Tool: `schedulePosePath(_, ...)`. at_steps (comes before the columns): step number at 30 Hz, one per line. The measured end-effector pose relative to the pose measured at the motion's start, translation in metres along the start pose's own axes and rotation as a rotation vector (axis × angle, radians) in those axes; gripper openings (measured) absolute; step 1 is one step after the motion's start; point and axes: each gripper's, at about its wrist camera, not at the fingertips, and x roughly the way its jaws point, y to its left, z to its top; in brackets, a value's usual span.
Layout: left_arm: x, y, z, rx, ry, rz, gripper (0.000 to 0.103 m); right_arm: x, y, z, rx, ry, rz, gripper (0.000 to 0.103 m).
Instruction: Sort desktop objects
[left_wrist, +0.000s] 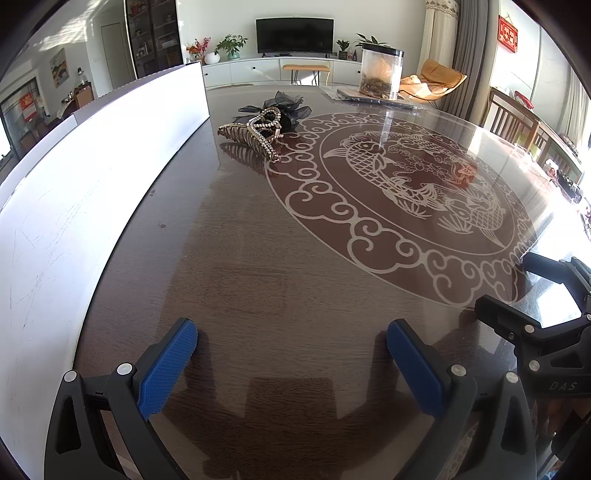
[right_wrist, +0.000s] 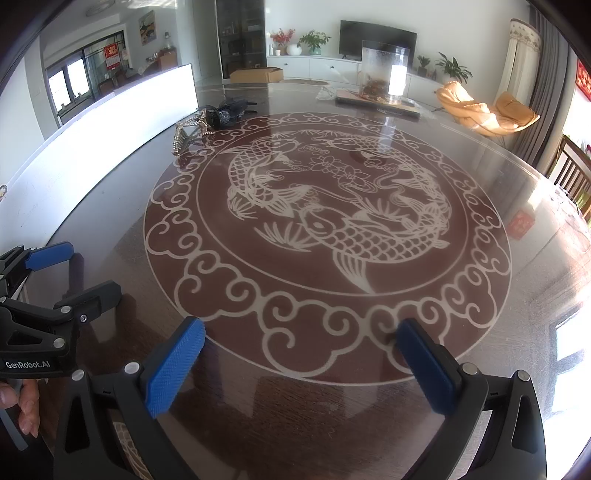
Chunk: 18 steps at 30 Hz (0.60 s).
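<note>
Hair clips: gold beaded claw clip (left_wrist: 251, 134) and black mesh bow clip (left_wrist: 282, 107) touching, at 11 o'clock on the table (left_wrist: 258, 258), beside the white board (left_wrist: 92, 166). Probably light, rigid, slippery; beads look fragile. I'd grab across the claw's body. Left gripper (left_wrist: 291, 356) and right gripper (right_wrist: 301, 356) hold nothing, jaws apart. Readable: "GenRobot.AI", "DAS".

Home living room: television (left_wrist: 294, 36), houseplants (left_wrist: 230, 45), lounge chair (left_wrist: 434, 82).
</note>
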Motion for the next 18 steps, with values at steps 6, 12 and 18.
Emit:
schedulePosePath(6, -0.001, 0.006, -0.001, 0.015, 0.007, -0.007, 0.103, 0.0, 0.0, 0.0, 0.0, 0.0, 0.0, 0.103)
schedulePosePath(12, 0.002, 0.022, 0.001, -0.06, 0.007, 0.041, 0.103, 0.0, 0.0, 0.0, 0.0, 0.0, 0.0, 0.103)
schedulePosePath(18, 0.002, 0.025, 0.0, -0.08, 0.002, 0.055, 0.103, 0.007, 0.001, 0.01, -0.028, 0.0, 0.021, 0.103)
